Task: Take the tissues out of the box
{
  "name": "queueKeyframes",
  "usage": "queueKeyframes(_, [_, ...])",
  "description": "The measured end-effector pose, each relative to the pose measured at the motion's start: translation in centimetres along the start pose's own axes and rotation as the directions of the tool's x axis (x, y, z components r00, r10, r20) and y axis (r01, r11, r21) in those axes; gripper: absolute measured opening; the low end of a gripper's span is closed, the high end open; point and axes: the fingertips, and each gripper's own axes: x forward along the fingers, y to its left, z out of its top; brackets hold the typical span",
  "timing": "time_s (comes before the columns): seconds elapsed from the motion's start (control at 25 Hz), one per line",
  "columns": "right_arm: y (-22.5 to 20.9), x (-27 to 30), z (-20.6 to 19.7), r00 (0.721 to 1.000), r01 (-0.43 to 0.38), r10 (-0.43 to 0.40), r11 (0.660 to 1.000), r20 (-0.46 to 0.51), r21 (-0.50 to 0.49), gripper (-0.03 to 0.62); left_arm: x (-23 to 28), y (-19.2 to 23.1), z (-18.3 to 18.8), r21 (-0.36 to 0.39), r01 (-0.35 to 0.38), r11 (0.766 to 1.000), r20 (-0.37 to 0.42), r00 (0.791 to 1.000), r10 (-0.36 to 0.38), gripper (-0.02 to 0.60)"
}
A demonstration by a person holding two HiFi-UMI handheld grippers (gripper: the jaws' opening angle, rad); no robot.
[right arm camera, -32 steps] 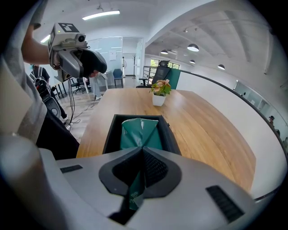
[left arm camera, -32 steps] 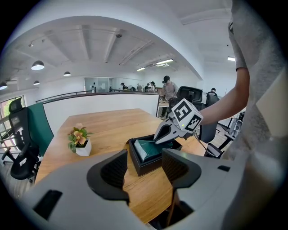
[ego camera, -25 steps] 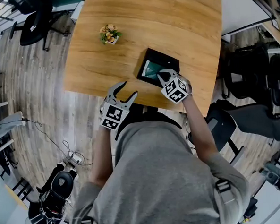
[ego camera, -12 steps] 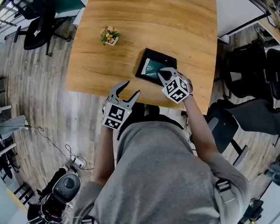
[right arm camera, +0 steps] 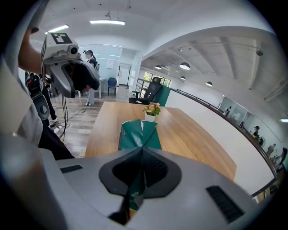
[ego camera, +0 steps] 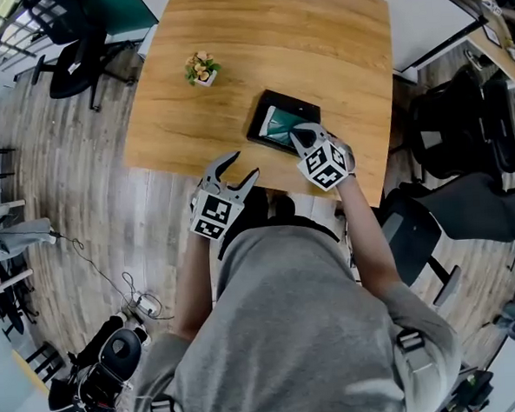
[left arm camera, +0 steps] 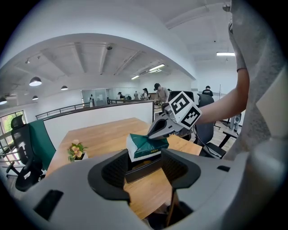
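Observation:
A low black box (ego camera: 263,120) lies near the table's front edge, with a green tissue pack (ego camera: 281,128) in it. In the left gripper view the pack (left arm camera: 146,144) stands tilted above the box (left arm camera: 143,167). My right gripper (ego camera: 299,137) is shut on the pack's near upper edge, and the green wrapper (right arm camera: 137,132) runs from its closed jaws (right arm camera: 142,155). The left gripper (ego camera: 240,164) hangs open and empty just off the table's front edge, left of the box, pointing toward it.
A small potted plant (ego camera: 200,67) stands on the wooden table (ego camera: 230,37) to the far left of the box. Office chairs (ego camera: 74,46) stand at the left, dark chairs and bags (ego camera: 463,145) at the right. The person's body is at the table's front edge.
The left gripper has edged slightly right toward the table. The right gripper keeps its hold on the tissue pack at the box. The view itself has shifted a little.

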Motion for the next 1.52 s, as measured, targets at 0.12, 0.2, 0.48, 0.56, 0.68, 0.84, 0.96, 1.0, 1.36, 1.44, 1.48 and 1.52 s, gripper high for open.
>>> queueKeyframes(0.12, [0.2,-1.0,0.5,1.000,0.011,-0.011,1.000,0.016,-0.006,0.008,-0.7,-0.7,0.1,0.002,-0.004,1.000,0.005,1.000,0.004,0.244])
queueKeyframes(0.2, [0.2,-1.6,0.7,0.999,0.022,-0.022,1.000,0.027,-0.008,0.008,-0.9,-1.2,0.2,0.007,-0.006,1.000,0.006,1.000,0.006,0.244])
queueKeyframes(0.48, [0.5,-3.6,1.3,0.996,0.061,-0.060,0.998,0.060,-0.015,0.008,-2.0,-3.1,0.4,0.029,-0.003,1.000,0.014,1.000,0.003,0.243])
queueKeyframes(0.56, [0.7,-4.2,1.4,0.996,0.067,-0.066,0.998,0.068,-0.019,0.006,-2.3,-3.6,0.5,0.033,-0.006,0.999,0.017,1.000,0.006,0.243])
queueKeyframes(0.68, [1.0,-5.0,1.7,0.994,0.071,-0.070,0.997,0.087,-0.012,0.006,-2.7,-4.3,0.6,0.038,-0.012,0.999,0.023,1.000,0.011,0.242])
queueKeyframes(0.84, [1.5,-5.9,2.0,0.992,0.062,-0.063,0.998,0.113,0.012,0.006,-3.3,-5.2,0.4,0.041,-0.015,0.999,0.024,1.000,0.014,0.242])
queueKeyframes(0.96, [2.0,-6.6,1.9,0.990,0.059,-0.061,0.998,0.129,0.018,0.006,-3.6,-5.9,0.3,0.046,-0.015,0.999,0.024,1.000,0.014,0.242])
queueKeyframes(1.0, [2.1,-6.7,1.7,0.990,0.059,-0.060,0.998,0.128,0.015,0.006,-3.6,-6.2,0.3,0.048,-0.015,0.999,0.024,1.000,0.014,0.242])
queueKeyframes(1.36, [3.3,-7.9,0.1,0.990,0.054,-0.054,0.999,0.131,0.005,0.005,-3.9,-8.4,0.0,0.054,-0.021,0.998,0.027,0.999,0.020,0.242])
queueKeyframes(1.44, [3.5,-8.0,0.2,0.990,0.054,-0.054,0.999,0.130,0.004,0.005,-4.2,-8.5,-0.1,0.051,-0.022,0.998,0.028,0.999,0.021,0.242])
queueKeyframes(1.48, [3.6,-8.1,0.2,0.990,0.054,-0.054,0.999,0.129,0.003,0.005,-4.3,-8.6,-0.2,0.051,-0.023,0.998,0.027,0.999,0.022,0.242])
queueKeyframes(1.52, [3.6,-8.1,0.2,0.990,0.054,-0.054,0.999,0.129,0.001,0.005,-4.3,-8.6,-0.2,0.051,-0.025,0.998,0.027,0.999,0.023,0.242])
